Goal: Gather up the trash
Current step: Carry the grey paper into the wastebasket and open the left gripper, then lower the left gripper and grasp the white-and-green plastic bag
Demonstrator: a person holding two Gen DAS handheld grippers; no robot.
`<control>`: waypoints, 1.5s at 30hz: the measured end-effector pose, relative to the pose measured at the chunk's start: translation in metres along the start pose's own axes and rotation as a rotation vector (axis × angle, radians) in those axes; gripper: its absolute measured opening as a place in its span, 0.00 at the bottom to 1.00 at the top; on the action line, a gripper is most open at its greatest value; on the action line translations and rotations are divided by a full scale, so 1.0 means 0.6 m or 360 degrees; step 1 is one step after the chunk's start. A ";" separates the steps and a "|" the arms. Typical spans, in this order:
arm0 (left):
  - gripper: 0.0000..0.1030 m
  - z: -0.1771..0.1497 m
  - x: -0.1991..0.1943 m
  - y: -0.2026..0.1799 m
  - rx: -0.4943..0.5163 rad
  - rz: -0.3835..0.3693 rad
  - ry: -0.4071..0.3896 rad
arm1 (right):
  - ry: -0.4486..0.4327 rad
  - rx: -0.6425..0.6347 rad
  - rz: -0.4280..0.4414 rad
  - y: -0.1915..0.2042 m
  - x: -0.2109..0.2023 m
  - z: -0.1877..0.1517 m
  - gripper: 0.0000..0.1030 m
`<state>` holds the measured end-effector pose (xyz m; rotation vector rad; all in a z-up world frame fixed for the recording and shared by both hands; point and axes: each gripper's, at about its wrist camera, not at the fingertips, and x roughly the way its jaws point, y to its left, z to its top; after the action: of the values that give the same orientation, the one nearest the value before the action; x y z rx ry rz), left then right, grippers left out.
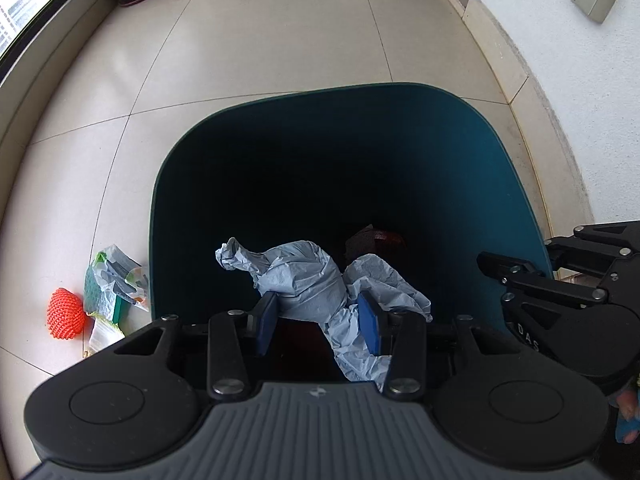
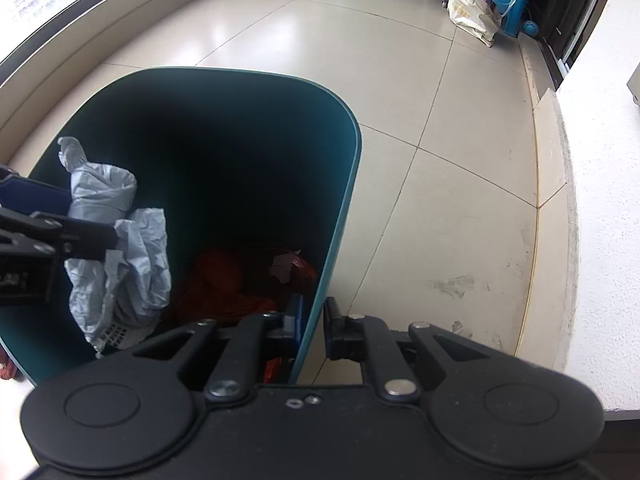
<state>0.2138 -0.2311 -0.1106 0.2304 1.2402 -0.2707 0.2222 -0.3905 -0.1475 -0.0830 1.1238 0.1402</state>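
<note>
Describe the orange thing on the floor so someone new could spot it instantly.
Start at the dark teal plastic bin on the pale tiled floor. In the left wrist view, litter lies to the left of the bin: a crumpled green and white printed wrapper, then a bright orange egg-shaped ball beside it. It alone is knobbly, solid-coloured and rounded.

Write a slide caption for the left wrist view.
Left gripper holds crumpled blue paper over the open teal bin.
</note>
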 end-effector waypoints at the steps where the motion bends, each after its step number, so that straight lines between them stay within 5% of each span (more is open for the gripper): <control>1: 0.41 -0.001 0.011 -0.001 0.0004 0.0014 0.0013 | 0.0000 0.0001 0.0002 -0.001 0.000 0.000 0.09; 13: 0.46 -0.014 0.071 -0.004 0.0022 0.0000 0.0086 | -0.0002 0.0008 0.0010 -0.003 -0.003 -0.001 0.10; 18: 0.63 -0.016 0.058 0.007 -0.0034 0.0003 0.0045 | 0.0000 0.0012 0.0014 -0.003 -0.003 -0.001 0.10; 28: 0.63 -0.025 -0.007 0.037 -0.0088 -0.0107 -0.0083 | 0.0000 0.0008 0.0013 -0.004 -0.002 -0.003 0.10; 30: 0.70 -0.030 -0.030 0.047 -0.0103 -0.0128 -0.0124 | -0.0001 0.0000 0.0009 -0.002 -0.002 -0.003 0.10; 45: 0.70 -0.084 -0.111 0.234 -0.0397 -0.0013 -0.0234 | 0.0007 -0.0021 0.0005 0.006 -0.003 -0.004 0.10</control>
<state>0.1944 -0.0774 -0.0591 -0.0101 1.1169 -0.1351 0.2189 -0.3872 -0.1471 -0.0932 1.1277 0.1500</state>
